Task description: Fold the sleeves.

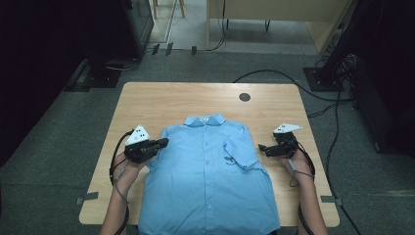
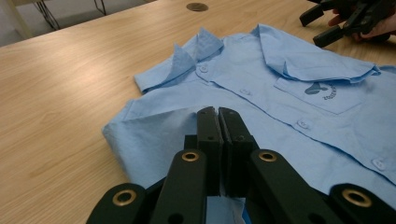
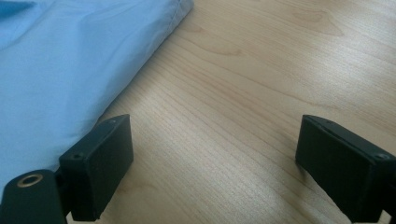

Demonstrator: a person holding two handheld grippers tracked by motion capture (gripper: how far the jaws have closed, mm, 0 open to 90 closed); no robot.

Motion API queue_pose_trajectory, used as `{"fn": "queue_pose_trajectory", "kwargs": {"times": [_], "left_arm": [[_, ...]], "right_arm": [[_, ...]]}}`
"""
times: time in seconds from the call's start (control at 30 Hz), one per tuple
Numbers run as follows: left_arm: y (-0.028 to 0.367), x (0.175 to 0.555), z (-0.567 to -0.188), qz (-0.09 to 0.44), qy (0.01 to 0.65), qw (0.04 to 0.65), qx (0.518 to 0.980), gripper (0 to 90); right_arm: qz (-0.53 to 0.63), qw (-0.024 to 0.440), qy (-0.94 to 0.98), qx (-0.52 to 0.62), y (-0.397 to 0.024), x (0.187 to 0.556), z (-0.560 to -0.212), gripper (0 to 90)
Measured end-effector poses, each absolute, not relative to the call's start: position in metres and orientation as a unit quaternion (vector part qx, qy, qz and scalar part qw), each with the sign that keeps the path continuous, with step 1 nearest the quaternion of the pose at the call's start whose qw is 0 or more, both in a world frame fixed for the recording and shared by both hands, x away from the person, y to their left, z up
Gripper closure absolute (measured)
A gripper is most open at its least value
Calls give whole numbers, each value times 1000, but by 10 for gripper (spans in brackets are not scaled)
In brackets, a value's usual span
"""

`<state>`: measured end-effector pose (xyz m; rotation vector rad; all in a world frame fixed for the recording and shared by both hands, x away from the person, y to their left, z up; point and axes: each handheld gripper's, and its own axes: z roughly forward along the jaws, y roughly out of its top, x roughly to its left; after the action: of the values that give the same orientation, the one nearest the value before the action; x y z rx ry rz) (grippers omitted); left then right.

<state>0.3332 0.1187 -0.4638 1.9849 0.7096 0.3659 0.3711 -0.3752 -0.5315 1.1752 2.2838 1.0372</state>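
A light blue short-sleeved shirt (image 1: 210, 181) is laid flat, buttoned and front-up on the wooden counter (image 1: 161, 100) between the two tongs, its long axis running from the collar at the far end to the hem at the near edge. It is judged light, soft and limp, best taken at a sleeve or hem edge. The left tongs (image 2: 218, 116) are closed on the folded sleeve cloth, while the right tongs (image 3: 210, 154) are held wide over bare wood just beside the shirt's edge.

A light wooden table (image 1: 147, 105) carries a blue short-sleeved shirt (image 1: 205, 186) spread flat, buttoned front up.
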Motion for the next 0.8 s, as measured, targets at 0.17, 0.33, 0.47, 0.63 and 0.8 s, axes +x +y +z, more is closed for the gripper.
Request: {"fn": "queue_pose_trajectory", "kwargs": {"times": [0.17, 0.33, 0.47, 0.63, 0.8], "left_arm": [[115, 334, -465, 141, 289, 487, 812, 877], [108, 336, -472, 140, 291, 482, 815, 876], [105, 338, -478, 141, 298, 478, 814, 874], [95, 340, -486, 144, 296, 467, 821, 872], [93, 341, -489, 143, 296, 465, 822, 863]], "right_arm": [[368, 185, 810, 417, -375, 371, -532, 108], [368, 185, 810, 417, -375, 371, -532, 108], [368, 185, 810, 417, -375, 371, -532, 108], [368, 185, 810, 417, -375, 371, -532, 108], [368, 185, 810, 417, -375, 371, -532, 108]]}}
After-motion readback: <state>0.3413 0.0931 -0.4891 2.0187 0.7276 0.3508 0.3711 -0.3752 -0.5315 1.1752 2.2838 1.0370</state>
